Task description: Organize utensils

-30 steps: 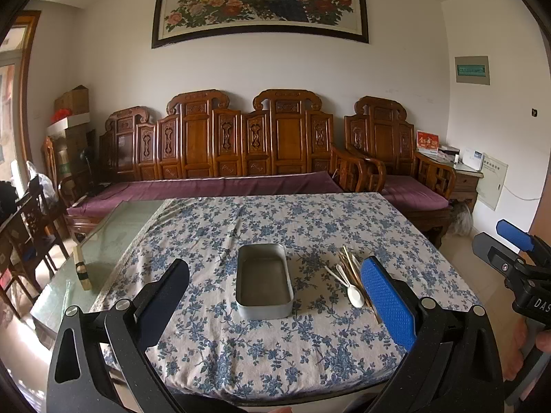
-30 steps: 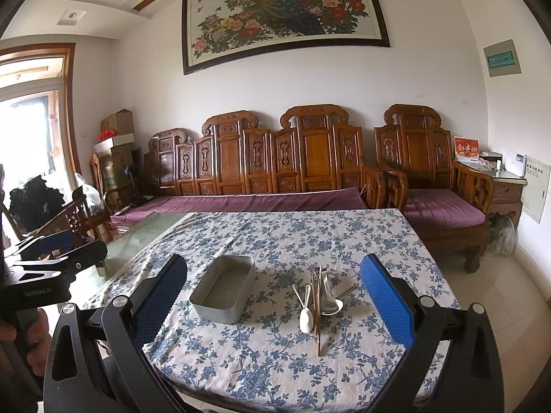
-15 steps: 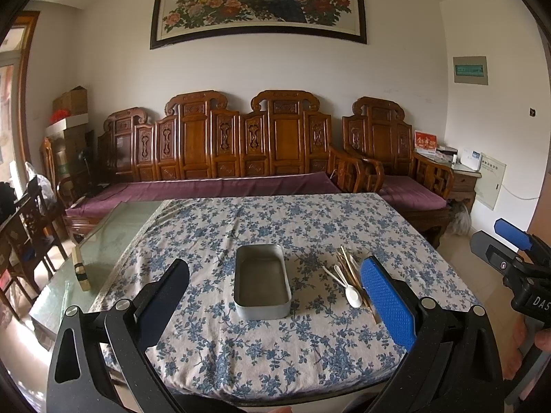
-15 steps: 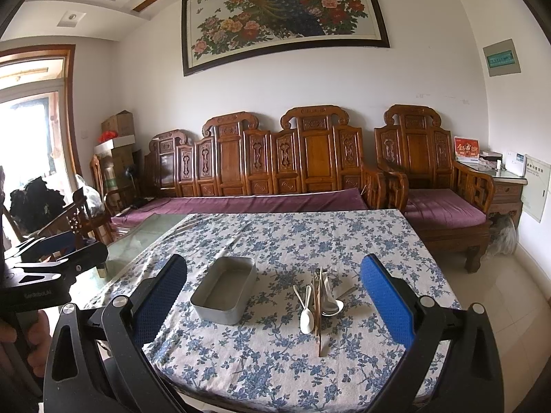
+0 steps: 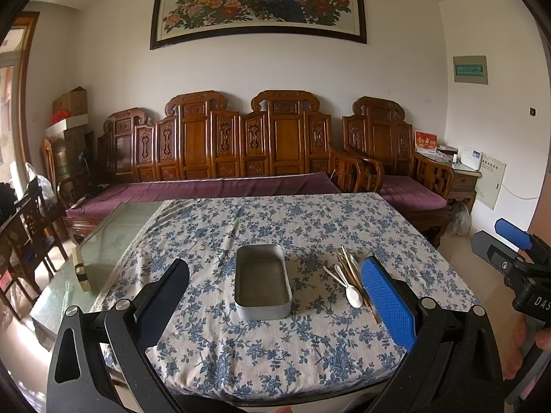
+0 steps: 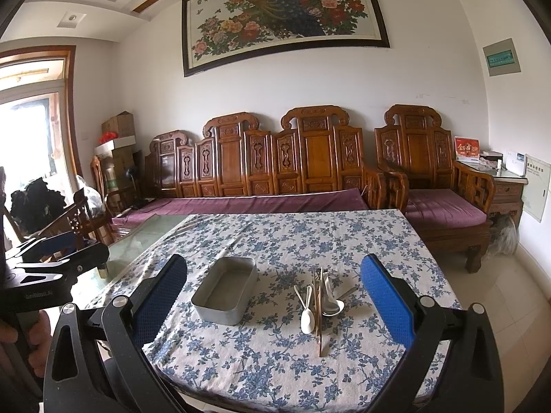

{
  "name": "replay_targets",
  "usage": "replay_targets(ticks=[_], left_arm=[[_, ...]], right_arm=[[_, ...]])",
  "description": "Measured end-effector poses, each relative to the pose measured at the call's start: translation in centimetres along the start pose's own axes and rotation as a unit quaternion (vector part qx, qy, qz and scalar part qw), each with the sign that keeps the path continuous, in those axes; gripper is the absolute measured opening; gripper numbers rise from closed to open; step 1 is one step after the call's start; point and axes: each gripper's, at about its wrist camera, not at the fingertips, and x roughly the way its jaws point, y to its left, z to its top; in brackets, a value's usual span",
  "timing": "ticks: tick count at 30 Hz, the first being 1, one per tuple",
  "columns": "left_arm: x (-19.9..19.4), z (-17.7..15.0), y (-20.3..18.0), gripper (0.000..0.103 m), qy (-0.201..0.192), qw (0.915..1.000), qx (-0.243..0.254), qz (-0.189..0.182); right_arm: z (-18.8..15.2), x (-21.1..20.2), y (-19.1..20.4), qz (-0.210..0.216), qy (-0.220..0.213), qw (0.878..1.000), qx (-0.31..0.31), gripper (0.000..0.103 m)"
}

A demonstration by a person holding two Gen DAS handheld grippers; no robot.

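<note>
An empty grey metal tin (image 5: 261, 282) (image 6: 225, 289) sits on the floral tablecloth. To its right lies a pile of utensils: white spoons (image 5: 353, 294) (image 6: 307, 318) and wooden chopsticks (image 5: 351, 272) (image 6: 320, 306). My left gripper (image 5: 275, 299) is open and empty, held back from the table's near edge, in line with the tin. My right gripper (image 6: 275, 296) is open and empty, also short of the near edge, facing the tin and utensils. Each gripper shows at the edge of the other's view.
The table (image 5: 310, 220) carries a blue floral cloth; bare glass (image 5: 110, 241) shows at its left, with a small wooden block (image 5: 81, 270) on it. A carved wooden bench and armchair (image 5: 396, 158) stand behind. Chairs stand at the left.
Both views have shifted very slightly; the grippers stay open and nothing on the table has moved.
</note>
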Motion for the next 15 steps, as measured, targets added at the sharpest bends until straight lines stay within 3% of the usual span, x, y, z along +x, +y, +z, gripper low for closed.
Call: replay_targets(ticks=[10, 15], left_arm=[[0.1, -0.1, 0.0, 0.097, 0.002, 1.0, 0.0, -0.001], [2.1, -0.9, 0.3, 0.097, 0.028, 0.9996, 0.002, -0.006]], right_arm=[[0.0, 0.4, -0.1, -0.001, 0.003, 1.0, -0.002, 0.101], [-1.1, 1.4, -0.5, -0.003, 0.016, 1.0, -0.005, 0.101]])
